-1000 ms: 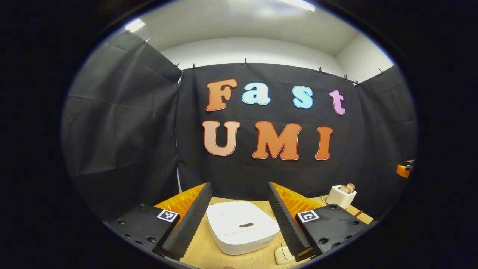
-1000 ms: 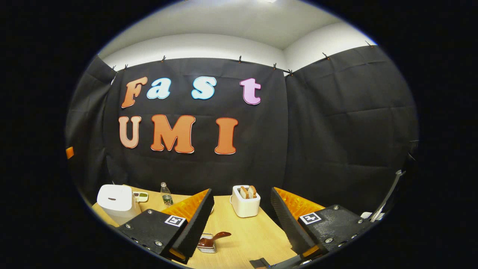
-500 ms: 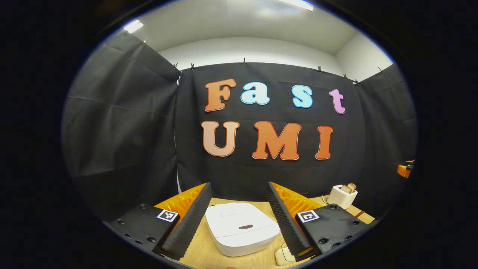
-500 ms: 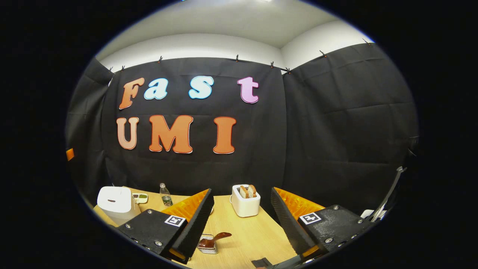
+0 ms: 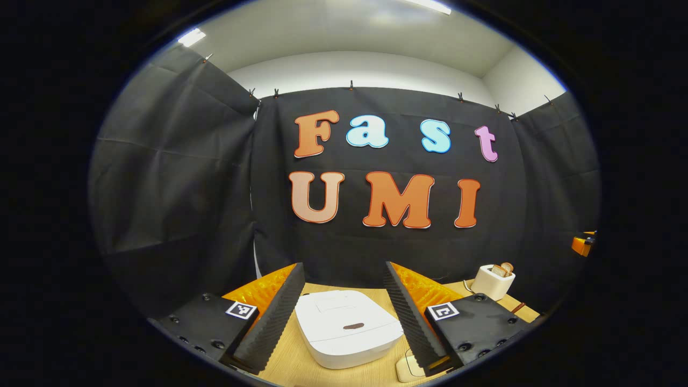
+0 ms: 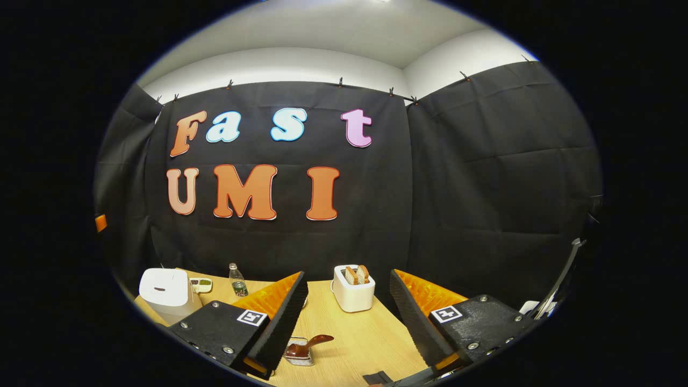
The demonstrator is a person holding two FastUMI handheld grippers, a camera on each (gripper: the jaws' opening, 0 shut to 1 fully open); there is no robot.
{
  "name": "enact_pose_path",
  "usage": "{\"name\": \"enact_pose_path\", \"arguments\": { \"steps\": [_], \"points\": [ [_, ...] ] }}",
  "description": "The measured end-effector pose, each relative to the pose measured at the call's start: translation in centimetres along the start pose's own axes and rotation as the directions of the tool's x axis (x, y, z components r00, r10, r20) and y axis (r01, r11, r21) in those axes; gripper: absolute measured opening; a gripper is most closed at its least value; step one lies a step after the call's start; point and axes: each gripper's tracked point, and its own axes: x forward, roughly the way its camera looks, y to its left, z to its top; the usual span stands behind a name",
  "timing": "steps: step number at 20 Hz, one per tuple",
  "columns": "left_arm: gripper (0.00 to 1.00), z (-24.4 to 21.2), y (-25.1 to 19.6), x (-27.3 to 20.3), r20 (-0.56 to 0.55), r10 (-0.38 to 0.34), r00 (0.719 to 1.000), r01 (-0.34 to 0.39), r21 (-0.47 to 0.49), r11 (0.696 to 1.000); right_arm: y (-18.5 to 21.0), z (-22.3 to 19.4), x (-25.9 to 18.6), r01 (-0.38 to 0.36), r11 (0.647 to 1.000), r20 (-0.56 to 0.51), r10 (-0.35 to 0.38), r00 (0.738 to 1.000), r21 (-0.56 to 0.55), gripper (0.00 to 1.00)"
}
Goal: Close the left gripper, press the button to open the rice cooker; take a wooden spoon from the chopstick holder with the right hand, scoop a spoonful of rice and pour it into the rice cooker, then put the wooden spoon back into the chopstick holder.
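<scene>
Pale wood grain covers the one table, and on it stands a single white rice cooker with its lid down and one small dark oval button on the front of the lid. In the left gripper view the left gripper hangs above the table with its two fingers spread wide, holding nothing; the cooker lies between and beyond them, apart from both. A cream-coloured flat thing pokes out at the table's near edge, just beside the right-hand finger; what it is cannot be told.

In the right gripper view the right gripper is likewise spread, two fingers well apart and nothing between the pads. Beneath the gap, closer to the left-hand finger, sits one small metal chopstick holder lying low on the table, with one dark brown wooden spoon in it, the handle curling up to the right. No rice can be made out from here.

Farther back stands one white toaster with two slices of bread upright in its slots; the same toaster appears in the left gripper view at the far right. One small clear bottle stands near the wall, and beside it one shallow dish with something green inside, just to the right of the cooker
</scene>
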Motion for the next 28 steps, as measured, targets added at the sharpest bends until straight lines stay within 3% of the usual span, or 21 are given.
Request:
{"name": "enact_pose_path", "arguments": {
  "steps": [3,4,5,6,7,8,9,11,12,14,16,17,18,19,20,25,28],
  "points": [
    [0.73,0.2,0.2,0.1,0.004,0.013,1.000,-0.014,0.029,0.999,-0.1,0.0,0.1,0.004,1.000,0.000,-0.004,1.000,-0.002,0.95],
    [0.65,0.1,-0.3,0.5,0.002,0.001,1.000,-0.001,0.035,0.999,-0.1,-0.1,0.2,0.005,1.000,-0.001,-0.005,1.000,-0.002,1.00],
    [0.62,0.0,-0.3,0.4,0.003,0.001,1.000,-0.001,0.041,0.999,0.0,-0.1,0.2,0.002,1.000,-0.003,-0.002,1.000,-0.002,0.95],
    [0.53,0.3,-0.3,0.2,0.001,0.014,1.000,-0.014,0.053,0.998,0.2,-0.1,0.1,-0.004,1.000,-0.001,0.004,1.000,-0.003,0.95],
    [0.34,0.2,0.2,0.2,0.008,0.039,0.999,-0.039,0.065,0.997,0.3,-0.1,0.1,-0.006,1.000,0.000,0.006,1.000,-0.006,1.00],
    [0.29,0.4,0.3,0.3,0.011,0.036,0.999,-0.036,0.067,0.997,0.2,-0.2,0.2,-0.007,1.000,0.000,0.007,1.000,-0.011,0.95],
    [0.14,-0.1,-0.2,0.8,0.002,0.028,1.000,-0.028,0.063,0.998,0.2,-0.2,0.2,-0.006,1.000,-0.003,0.006,1.000,-0.017,0.95],
    [0.12,-1.0,-0.8,1.1,-0.027,0.005,1.000,-0.004,0.038,0.999,0.3,-0.5,0.3,-0.006,1.000,-0.010,0.006,1.000,-0.023,0.95],
    [0.12,-1.5,-0.8,1.3,-0.037,0.005,0.999,-0.004,0.032,0.999,0.2,-0.6,0.2,-0.005,1.000,-0.011,0.005,1.000,-0.022,1.00],
    [0.09,-1.7,0.0,0.9,-0.028,0.052,0.998,-0.051,0.042,0.998,0.1,-0.4,0.2,-0.004,1.000,-0.007,0.004,1.000,-0.018,1.00],
    [0.05,-2.1,-1.0,2.2,-0.029,-0.009,1.000,0.008,-0.017,1.000,0.0,-0.1,0.1,-0.001,1.000,0.000,0.001,1.000,-0.017,0.95],
    [0.05,-3.0,-1.6,2.8,-0.047,-0.038,0.998,0.036,-0.041,0.999,-0.1,-0.1,0.1,0.002,1.000,0.002,-0.002,1.000,-0.017,1.00],
    [0.05,-3.4,-1.7,3.4,-0.060,-0.047,0.997,0.044,-0.053,0.998,-0.1,0.0,0.1,0.003,1.000,0.002,-0.003,1.000,-0.016,0.95],
    [0.05,-3.9,-1.7,4.2,-0.069,-0.054,0.996,0.051,-0.058,0.997,0.0,0.0,0.1,0.002,1.000,0.001,-0.002,1.000,-0.015,1.00],
    [0.05,-4.3,-1.7,4.9,-0.082,-0.059,0.995,0.054,-0.062,0.997,0.0,-0.2,0.1,0.002,1.000,-0.001,-0.002,1.000,-0.015,0.95],
    [0.03,-8.6,-2.2,8.5,-0.178,-0.093,0.980,0.082,-0.067,0.994,-0.4,-0.6,-0.1,0.015,0.999,-0.016,-0.015,1.000,-0.044,0.95],
    [0.05,-11.3,-2.4,10.6,-0.237,-0.108,0.965,0.094,-0.070,0.993,-1.0,-0.7,-0.3,0.033,0.998,-0.023,-0.035,0.999,-0.056,1.00]
  ]
}}
